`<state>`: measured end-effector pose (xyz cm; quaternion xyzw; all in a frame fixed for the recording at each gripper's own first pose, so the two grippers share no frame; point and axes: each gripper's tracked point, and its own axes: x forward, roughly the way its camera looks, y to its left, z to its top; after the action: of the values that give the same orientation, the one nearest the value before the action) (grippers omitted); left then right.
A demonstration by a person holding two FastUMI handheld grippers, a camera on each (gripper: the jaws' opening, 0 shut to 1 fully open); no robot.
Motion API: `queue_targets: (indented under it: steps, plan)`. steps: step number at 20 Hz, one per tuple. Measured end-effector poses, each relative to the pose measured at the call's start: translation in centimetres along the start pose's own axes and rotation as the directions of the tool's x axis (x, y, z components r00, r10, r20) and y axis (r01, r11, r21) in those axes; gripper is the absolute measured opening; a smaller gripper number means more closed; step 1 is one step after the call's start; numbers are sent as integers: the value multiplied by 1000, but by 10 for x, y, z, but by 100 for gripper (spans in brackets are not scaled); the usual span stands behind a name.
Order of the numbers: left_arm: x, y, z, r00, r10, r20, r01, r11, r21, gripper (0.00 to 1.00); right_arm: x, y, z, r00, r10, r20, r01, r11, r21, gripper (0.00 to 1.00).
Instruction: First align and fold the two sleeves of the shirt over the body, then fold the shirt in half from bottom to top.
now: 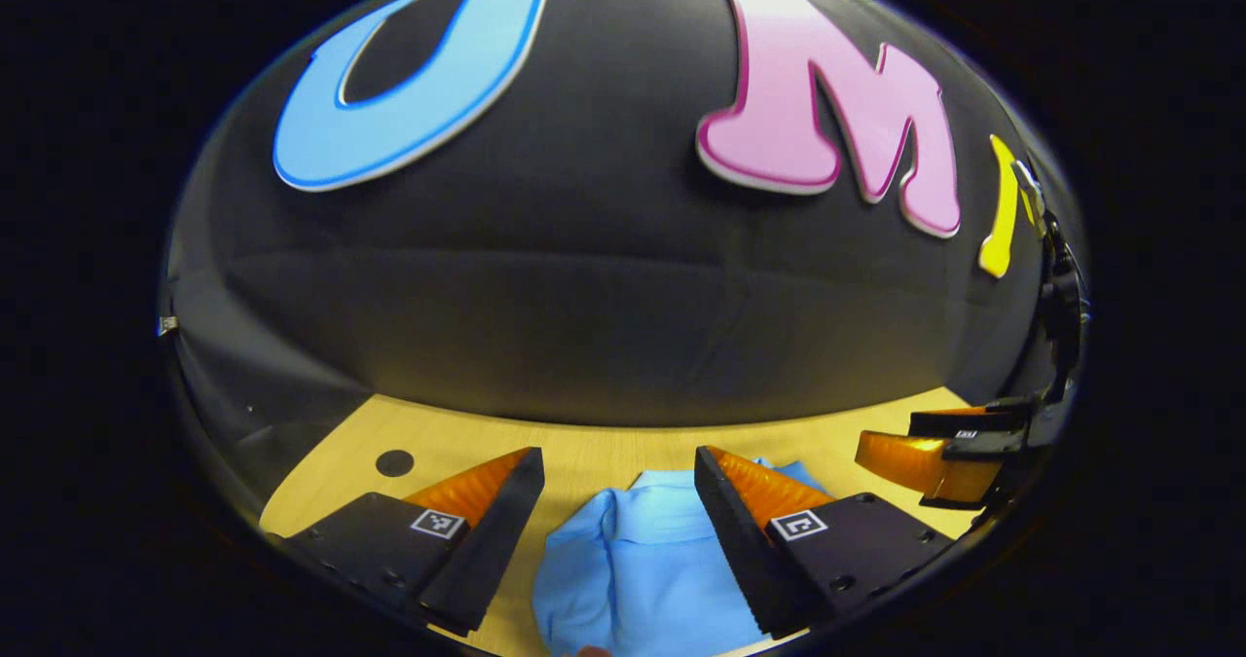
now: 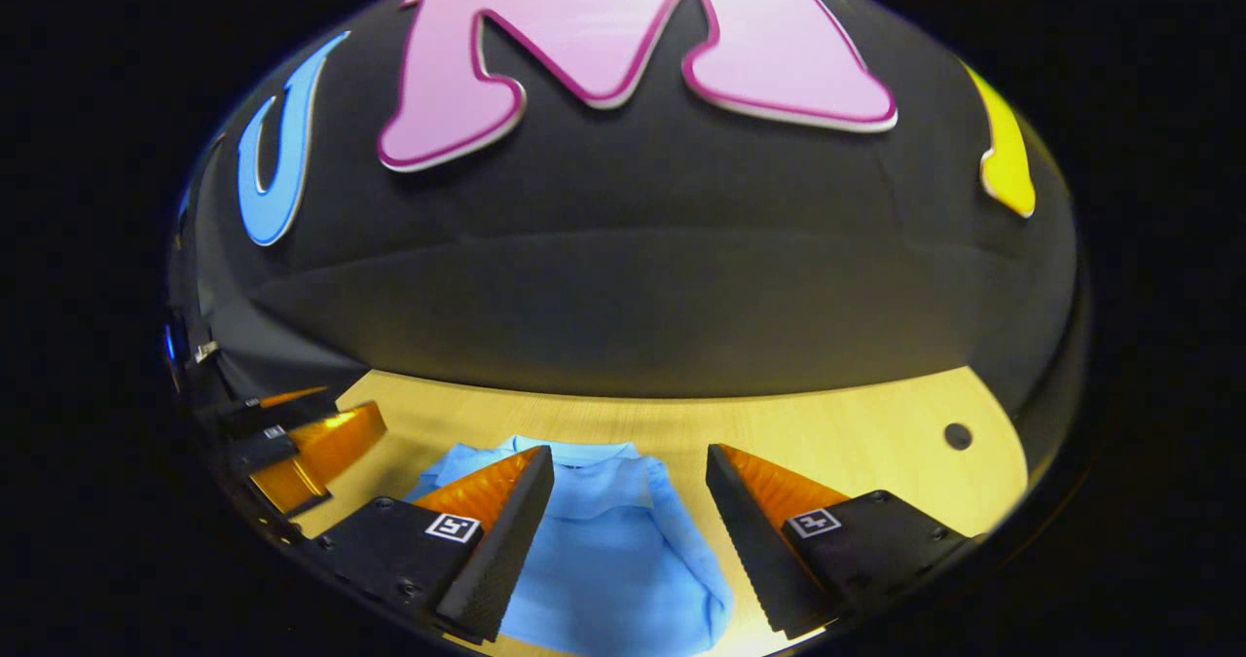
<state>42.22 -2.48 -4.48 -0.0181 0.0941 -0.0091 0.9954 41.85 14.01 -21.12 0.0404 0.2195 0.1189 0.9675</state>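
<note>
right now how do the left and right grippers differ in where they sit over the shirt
The left gripper hangs over the shirt at its left edge, with bare table under its left finger. The right gripper hangs over the shirt's right edge, with bare table under its right finger. Both are open, above the cloth near the collar, holding nothing.

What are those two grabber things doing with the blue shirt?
A person is holding two grippers above a light blue shirt that lies on a wooden table. The job is to fold it. Right now the left gripper and the right gripper both hang open over the shirt, and neither one is pinching the cloth. The shirt looks bunched up, with its collar end toward the booth's wall. How far the folding has got is hard to tell from here.
</note>
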Motion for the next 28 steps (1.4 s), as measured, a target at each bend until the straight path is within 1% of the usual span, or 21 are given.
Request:
queue_targets:
  steps: [3,6,8,10,13,15,16,18,20,23,25,26,27,28]
  plan:
    - [-58,6,29,998,-6,62,6,1000,-6,98,-55,3,12,999,-17,36,19,999,-41,98]
    - [-127,10,58,991,-20,130,20,1000,-2,98,-124,17,30,996,-24,88,25,1000,-14,98]
    - [-175,13,73,986,-33,164,37,999,-18,98,-172,33,38,992,-12,127,11,1000,9,98]
    - [-224,16,82,980,-38,193,42,999,-13,98,-217,46,43,989,-8,150,9,1000,-5,98]
    - [-291,27,86,971,-26,236,21,1000,23,98,-281,61,44,983,-15,183,14,1000,8,98]
    - [-330,23,80,971,-61,230,57,998,24,97,-319,64,39,980,-43,196,43,999,4,98]
    - [-345,22,77,971,-70,228,65,997,29,97,-334,66,34,979,-50,198,49,999,9,97]
    - [-375,22,73,969,-81,232,70,996,55,98,-357,77,19,983,-37,182,34,999,21,97]
    - [-404,17,67,967,-91,240,78,995,62,98,-379,81,5,985,-50,166,47,999,20,98]
    - [-443,8,56,963,-100,250,92,995,45,98,-413,83,-5,982,-69,177,65,998,26,97]
    - [-464,-1,43,964,-108,245,106,994,20,98,-430,86,-21,988,-74,136,72,997,19,97]
    - [-473,-7,36,966,-118,229,118,993,10,98,-439,91,-28,991,-64,118,63,998,17,98]
    - [-481,-9,27,970,-112,218,114,993,0,98,-447,98,-31,992,-50,114,49,999,8,98]
    - [-489,-12,23,969,-113,219,116,993,0,98,-455,100,-31,991,-52,123,53,999,-9,98]
